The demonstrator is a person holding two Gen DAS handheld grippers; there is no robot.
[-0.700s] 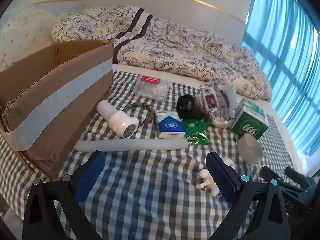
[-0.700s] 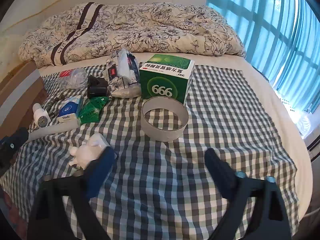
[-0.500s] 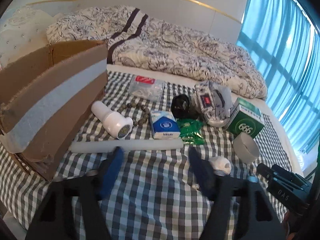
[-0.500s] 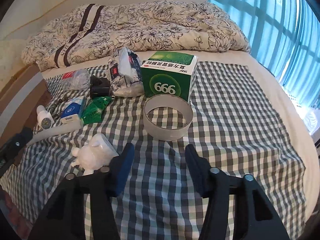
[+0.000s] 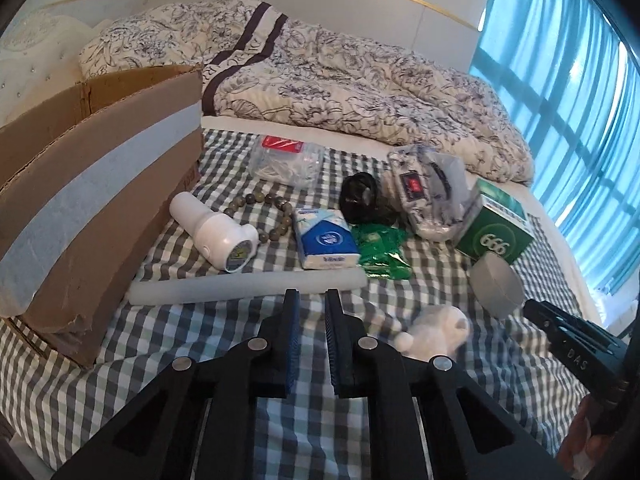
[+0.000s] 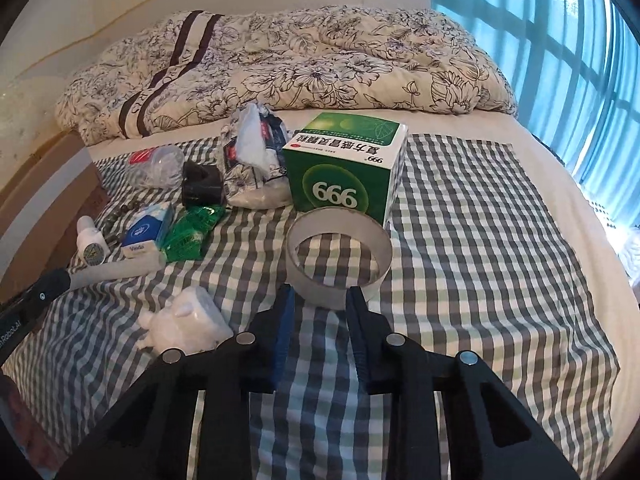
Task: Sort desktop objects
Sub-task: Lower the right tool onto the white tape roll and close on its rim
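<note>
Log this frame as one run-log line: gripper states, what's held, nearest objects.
left gripper: nearly closed, empty, behind white foam rod | right gripper: partly open, empty, at white ring | cardboard box: left

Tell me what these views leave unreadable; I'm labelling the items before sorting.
- Cardboard box: left wrist view shows only outer walls; contents hidden.
- White figurine: motion-blurred in the left wrist view; partly behind the right gripper in the other.
- Bead string: partly behind the white bottle.
- Black object: too dark to identify.
</note>
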